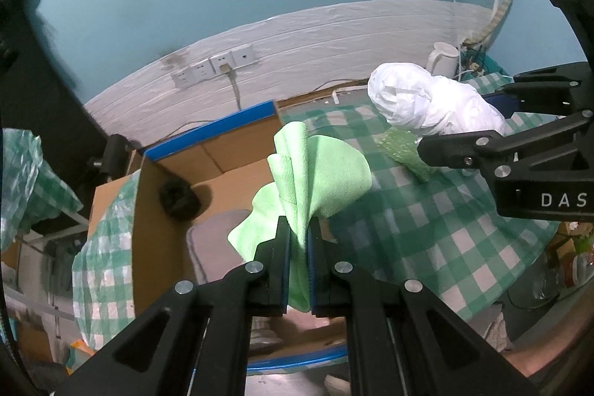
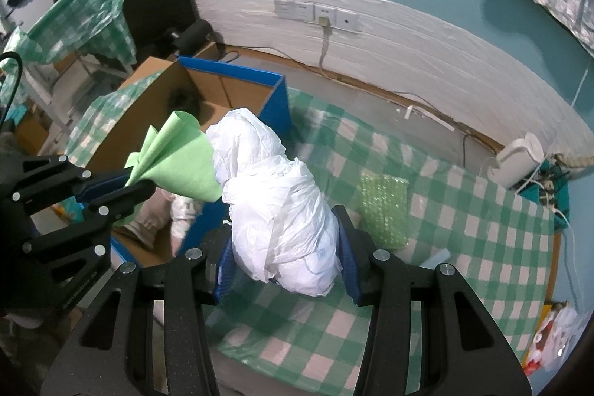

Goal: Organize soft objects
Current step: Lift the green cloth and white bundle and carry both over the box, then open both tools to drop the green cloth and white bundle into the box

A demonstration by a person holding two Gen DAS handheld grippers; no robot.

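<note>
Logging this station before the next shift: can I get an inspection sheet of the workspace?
Surface: table under a green-and-white checked cloth.
Job's things: green cloth and white plastic bag bundle held up; cardboard box with blue edges, open, holding a dark fuzzy item and grey fabric.
Clutter: green bubble-wrap pouch; white kettle.
Grippers: left gripper shut on the cloth; right gripper clamps the bundle.
Cables: one plugged into the wall sockets; tangle by the kettle.
Surroundings: teal wall.
</note>
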